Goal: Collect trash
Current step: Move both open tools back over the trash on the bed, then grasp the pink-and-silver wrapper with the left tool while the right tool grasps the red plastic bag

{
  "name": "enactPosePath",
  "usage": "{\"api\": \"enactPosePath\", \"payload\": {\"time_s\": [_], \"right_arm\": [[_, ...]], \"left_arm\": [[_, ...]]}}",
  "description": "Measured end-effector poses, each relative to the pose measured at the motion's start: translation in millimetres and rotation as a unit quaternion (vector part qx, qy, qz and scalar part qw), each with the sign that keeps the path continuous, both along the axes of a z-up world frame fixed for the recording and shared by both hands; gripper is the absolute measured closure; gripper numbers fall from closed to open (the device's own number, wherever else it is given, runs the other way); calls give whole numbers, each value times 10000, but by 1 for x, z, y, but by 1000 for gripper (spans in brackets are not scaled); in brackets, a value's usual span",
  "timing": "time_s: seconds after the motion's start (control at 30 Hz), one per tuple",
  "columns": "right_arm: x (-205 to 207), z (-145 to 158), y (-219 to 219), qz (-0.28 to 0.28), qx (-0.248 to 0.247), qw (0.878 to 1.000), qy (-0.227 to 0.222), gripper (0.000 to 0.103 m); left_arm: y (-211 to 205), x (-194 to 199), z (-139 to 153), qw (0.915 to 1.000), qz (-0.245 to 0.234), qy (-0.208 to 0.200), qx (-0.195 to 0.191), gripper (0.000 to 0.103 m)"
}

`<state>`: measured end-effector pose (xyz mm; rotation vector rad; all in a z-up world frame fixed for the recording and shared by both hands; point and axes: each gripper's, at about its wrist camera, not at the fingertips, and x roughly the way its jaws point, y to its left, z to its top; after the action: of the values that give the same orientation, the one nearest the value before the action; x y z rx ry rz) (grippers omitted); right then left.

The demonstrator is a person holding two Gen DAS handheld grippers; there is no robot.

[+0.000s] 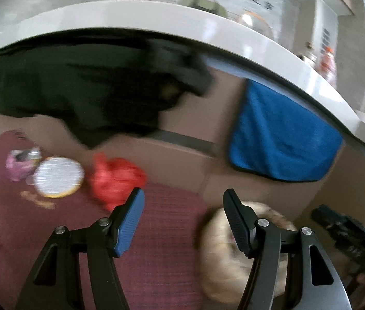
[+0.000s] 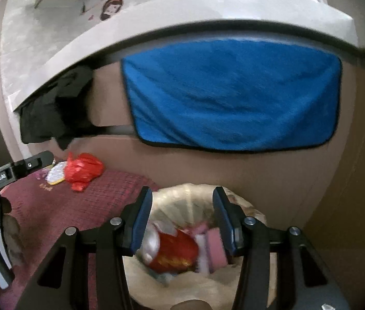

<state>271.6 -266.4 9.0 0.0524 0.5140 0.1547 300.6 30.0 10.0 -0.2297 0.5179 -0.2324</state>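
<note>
both jaws gape empty: right gripper (image 2: 182, 215) above the lined bin (image 2: 198, 281) of trash, left gripper (image 1: 183, 215) beside a red wrapper (image 1: 115, 179) on the mat (image 1: 161, 245).

Left wrist view is motion-blurred: I cannot identify the pink item (image 1: 18, 164) or read the round lid (image 1: 58, 177). My left tool's finger hides part of the bin (image 1: 216, 253). In the right wrist view, bin contents (image 2: 174, 252) are smeared; the bottom edge cuts off the bin rim.

One bin (image 2: 198, 292) holds one red can (image 2: 174, 250). On the mat (image 1: 156, 232) lie one red bag (image 1: 112, 178), one round lid (image 1: 58, 177) and one pink wrapper (image 1: 18, 164). One blue cloth (image 2: 231, 95) and one black garment (image 1: 79, 87) hang.
</note>
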Motion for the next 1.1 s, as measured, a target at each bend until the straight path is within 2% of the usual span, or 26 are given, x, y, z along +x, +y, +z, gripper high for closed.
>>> {"api": "enactPosePath", "payload": {"time_s": [0.3, 0.4, 0.53, 0.6, 0.7, 0.77, 0.87, 1.03, 1.1], "right_arm": [[0, 14, 91, 821, 49, 9964, -187, 57], [8, 9, 120, 1077, 30, 9941, -93, 57], [20, -5, 158, 1371, -106, 9904, 118, 57], [28, -14, 176, 1505, -213, 9881, 240, 57], [36, -26, 194, 1667, -251, 9850, 364, 57], [41, -32, 202, 1727, -281, 9836, 431, 57], [47, -41, 207, 1764, -323, 9823, 541, 57], [54, -56, 205, 1742, -327, 9812, 765, 57], [56, -59, 203, 1710, -315, 9814, 819, 57]], "left_arm": [[130, -25, -6, 9940, 1087, -111, 82, 39], [171, -25, -16, 9899, 1414, -65, 116, 39], [225, -18, -36, 9842, 1764, 65, -136, 39], [242, -5, -48, 9830, 1820, 213, -128, 39], [251, 23, -62, 9857, 1612, 491, 13, 39], [256, 45, -73, 9861, 1500, 713, -25, 39], [260, 73, -84, 9828, 1615, 883, -143, 39], [261, 113, -100, 9764, 1767, 1242, 42, 39], [261, 124, -103, 9736, 1761, 1450, 71, 46]]}}
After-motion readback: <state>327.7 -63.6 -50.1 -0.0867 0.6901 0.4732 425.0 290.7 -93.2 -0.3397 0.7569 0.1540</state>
